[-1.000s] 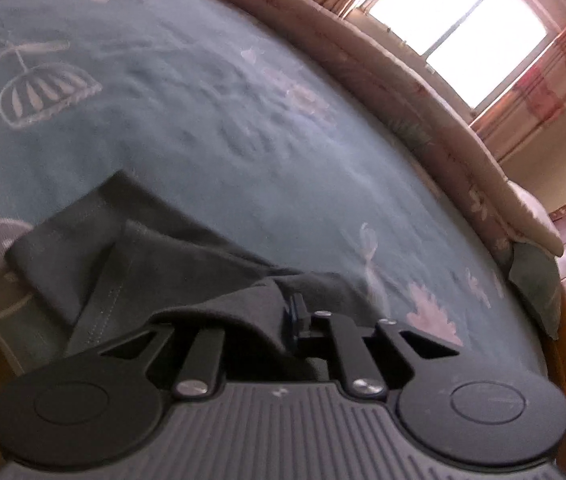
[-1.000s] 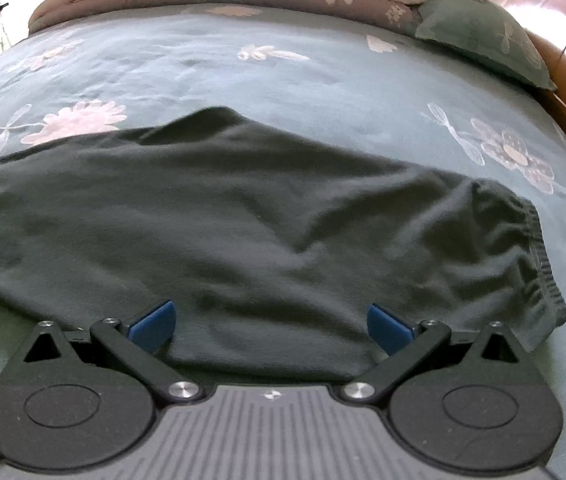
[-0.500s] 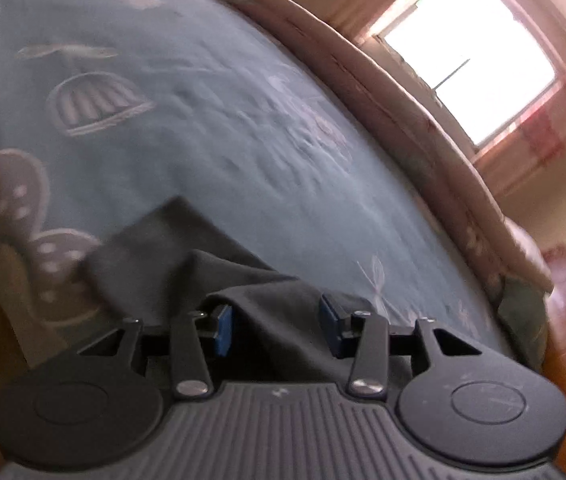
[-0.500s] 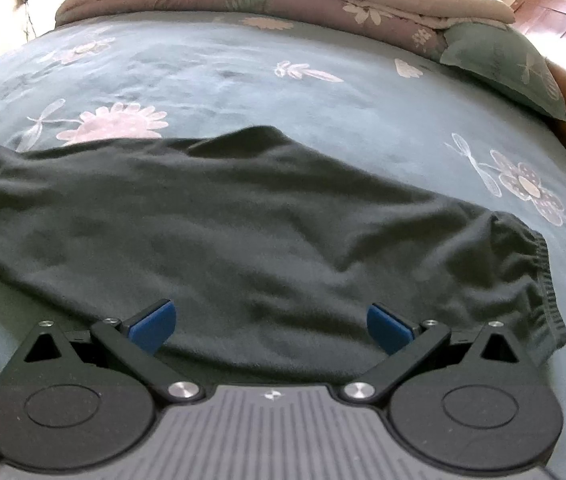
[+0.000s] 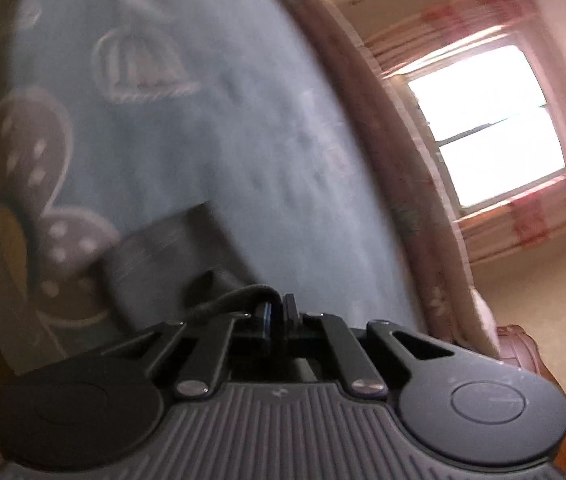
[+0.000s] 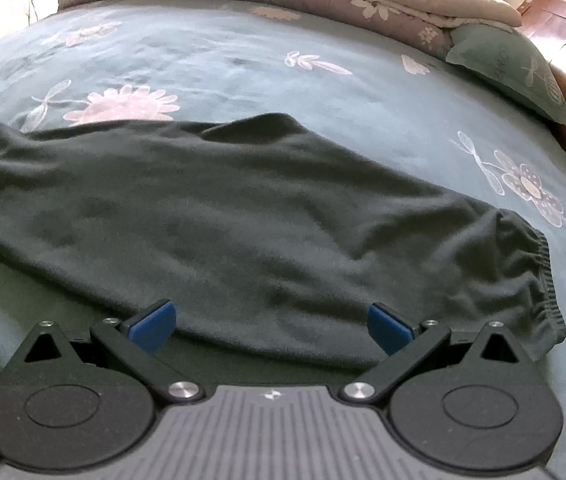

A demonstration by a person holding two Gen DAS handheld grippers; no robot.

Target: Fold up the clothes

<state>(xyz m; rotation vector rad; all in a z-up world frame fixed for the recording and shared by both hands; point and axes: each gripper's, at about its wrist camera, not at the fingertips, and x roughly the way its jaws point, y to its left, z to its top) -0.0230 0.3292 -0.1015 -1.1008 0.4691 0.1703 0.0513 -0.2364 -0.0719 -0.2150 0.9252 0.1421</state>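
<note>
While the dark pants (image 6: 243,220) lie flat near the front edge of the bed (image 6: 243,76), the right gripper (image 6: 271,322) holds its fingers wide above them. The left gripper (image 5: 277,312) has its fingers pinched tight on a fold of the pants

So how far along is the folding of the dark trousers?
Barely begun. The dark trousers lie spread full length on the bedspread, no fold visible. In hand: the left gripper is shut, seemingly pinching a hem edge. The right gripper is open over the cloth. Every fold is left.
</note>
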